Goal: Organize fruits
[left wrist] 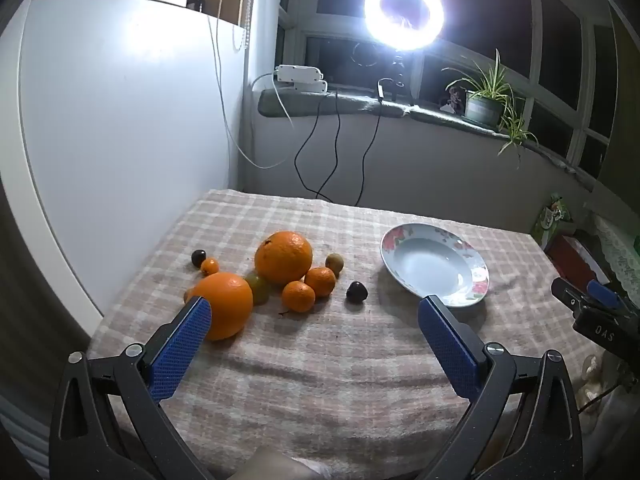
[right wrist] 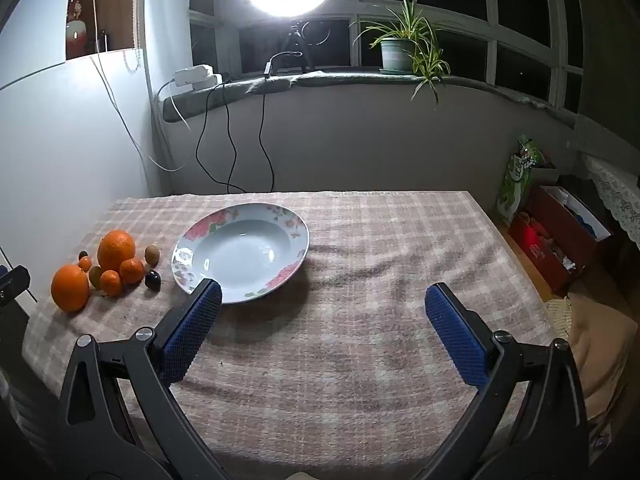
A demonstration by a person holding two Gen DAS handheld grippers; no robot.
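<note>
Several fruits lie clustered on the checked tablecloth: two big oranges, small tangerines, greenish fruits and dark plums. An empty floral plate sits to their right. My left gripper is open and empty, hovering in front of the fruits. In the right wrist view the plate is ahead left and the fruit cluster is at the far left. My right gripper is open and empty above the cloth.
A bright ring light stands on the windowsill with a potted plant and dangling cables. A white panel borders the table's left side. Boxes and bags sit on the floor to the right.
</note>
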